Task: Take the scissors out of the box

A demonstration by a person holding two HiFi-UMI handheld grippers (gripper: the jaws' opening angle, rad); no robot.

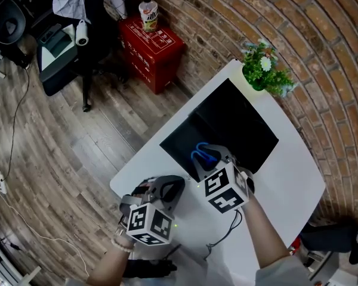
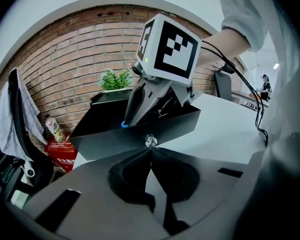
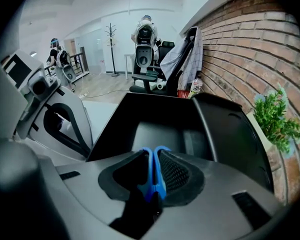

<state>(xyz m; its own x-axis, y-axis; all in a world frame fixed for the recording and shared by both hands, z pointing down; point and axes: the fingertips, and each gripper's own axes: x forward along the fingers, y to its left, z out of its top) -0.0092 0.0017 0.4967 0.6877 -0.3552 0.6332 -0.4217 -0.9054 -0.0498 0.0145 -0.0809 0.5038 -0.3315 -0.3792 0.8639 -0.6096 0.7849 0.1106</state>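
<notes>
An open black box (image 1: pixel 180 137) lies on the white table (image 1: pixel 289 171), its lid (image 1: pixel 241 127) folded back. The scissors (image 1: pixel 203 155) show their blue handles just above the box's near corner. My right gripper (image 1: pixel 213 158) is shut on the scissors (image 3: pixel 153 176), whose blue handles sit pressed between the pads, with the box's inside (image 3: pixel 160 129) straight ahead. My left gripper (image 1: pixel 167 187) rests shut with nothing in it, just short of the box's front wall (image 2: pixel 140 136). From the left gripper view the right gripper (image 2: pixel 128 119) reaches down into the box. The blades are hidden.
A potted plant (image 1: pixel 264 69) stands at the table's far corner. A red crate (image 1: pixel 150 49) with a bottle (image 1: pixel 148 14) and an office chair (image 1: pixel 62 46) stand on the wooden floor to the left. A black cable (image 1: pixel 224 234) trails across the near table.
</notes>
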